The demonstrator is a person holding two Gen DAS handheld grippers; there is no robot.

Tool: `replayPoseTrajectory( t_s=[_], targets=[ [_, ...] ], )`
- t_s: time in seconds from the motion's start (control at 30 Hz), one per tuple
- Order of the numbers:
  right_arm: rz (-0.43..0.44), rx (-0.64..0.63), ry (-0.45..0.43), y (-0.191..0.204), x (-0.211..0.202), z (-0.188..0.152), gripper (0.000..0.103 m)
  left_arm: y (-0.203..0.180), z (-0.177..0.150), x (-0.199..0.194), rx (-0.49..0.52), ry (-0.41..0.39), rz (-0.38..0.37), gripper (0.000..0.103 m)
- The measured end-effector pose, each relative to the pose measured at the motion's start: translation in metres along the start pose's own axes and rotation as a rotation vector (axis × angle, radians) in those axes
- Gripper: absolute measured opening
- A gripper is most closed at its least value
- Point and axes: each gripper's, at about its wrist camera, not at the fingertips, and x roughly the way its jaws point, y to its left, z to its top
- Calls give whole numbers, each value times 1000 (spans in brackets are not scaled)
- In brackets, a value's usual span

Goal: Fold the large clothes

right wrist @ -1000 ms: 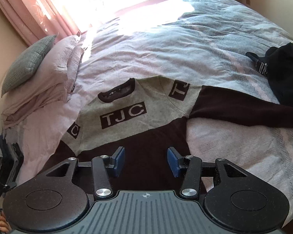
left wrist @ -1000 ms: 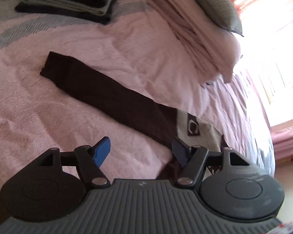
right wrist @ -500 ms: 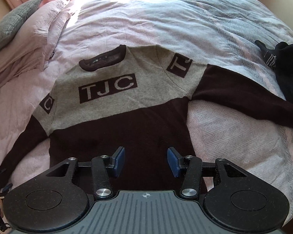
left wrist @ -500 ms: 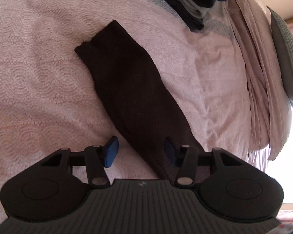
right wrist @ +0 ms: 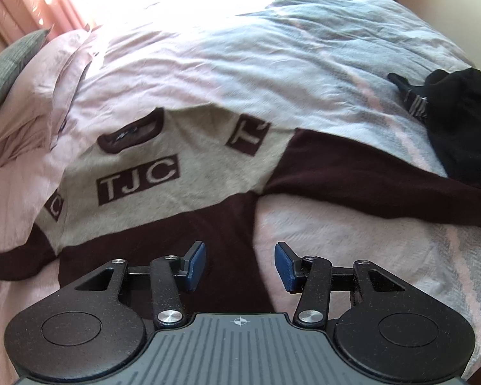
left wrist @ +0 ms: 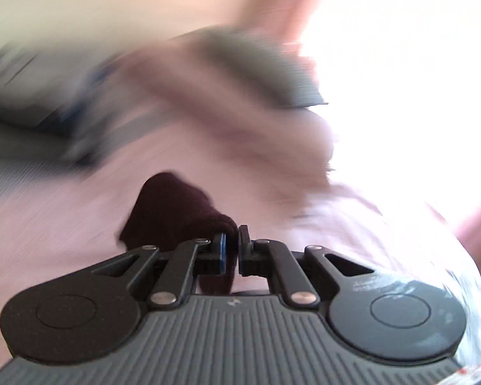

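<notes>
My left gripper [left wrist: 231, 235] is clamped on the dark sleeve [left wrist: 176, 211], lifted above the bed. My right gripper [right wrist: 240, 264] hovers, jaws apart, over the sweater [right wrist: 163, 199] spread flat on the duvet [right wrist: 272, 64].

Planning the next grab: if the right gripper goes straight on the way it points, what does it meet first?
Most likely the sweater's dark lower body: the open right gripper points at its side edge, with bedcover just beside. Depth is unclear.
</notes>
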Motion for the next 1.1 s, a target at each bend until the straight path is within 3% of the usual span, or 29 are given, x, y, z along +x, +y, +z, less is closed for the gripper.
replayPoseTrajectory(
  t_s=[0.07, 0.13, 0.2, 0.23, 0.27, 0.37, 0.47, 0.57, 0.67, 0.77, 0.87, 1.0, 1.1],
  targets=[
    [-10, 27, -9, -14, -3, 4, 45, -70, -6, -13, 156, -29, -191, 4],
    [-15, 63, -22, -30, -5, 9, 45, -129, -25, -19, 262, 0, -361, 5],
    [-21, 87, -31, -44, -5, 13, 45, -172, -57, -17, 337, 92, -511, 14],
    [-26, 95, -30, -50, -3, 14, 45, -187, -76, -13, 375, 147, -554, 17],
    [-32, 100, -27, -54, 0, 14, 45, -200, -98, -7, 439, 219, -569, 26],
    [-30, 124, -5, -67, 12, 14, 45, -201, -154, 11, 573, 382, -457, 27],
    [33, 157, 15, -74, 29, 13, 45, -156, -178, 34, 608, 469, -286, 27],
    [152, 199, 16, -71, 50, 15, 45, -109, -175, 55, 661, 490, -131, 27],
    [262, 270, 8, -64, 76, 23, 45, -84, -169, 74, 758, 465, -33, 28],
    [333, 357, -32, -61, 103, 34, 45, -80, -175, 90, 939, 433, -25, 28],
    [357, 481, -17, -65, 135, 45, 45, -81, -196, 106, 1159, 395, -68, 29],
    [353, 583, -2, -69, 170, 56, 45, -79, -211, 113, 1316, 348, -124, 29],
    [323, 587, -1, -70, 186, 62, 43, -74, -223, 120, 1415, 328, -134, 26]
  ],
)
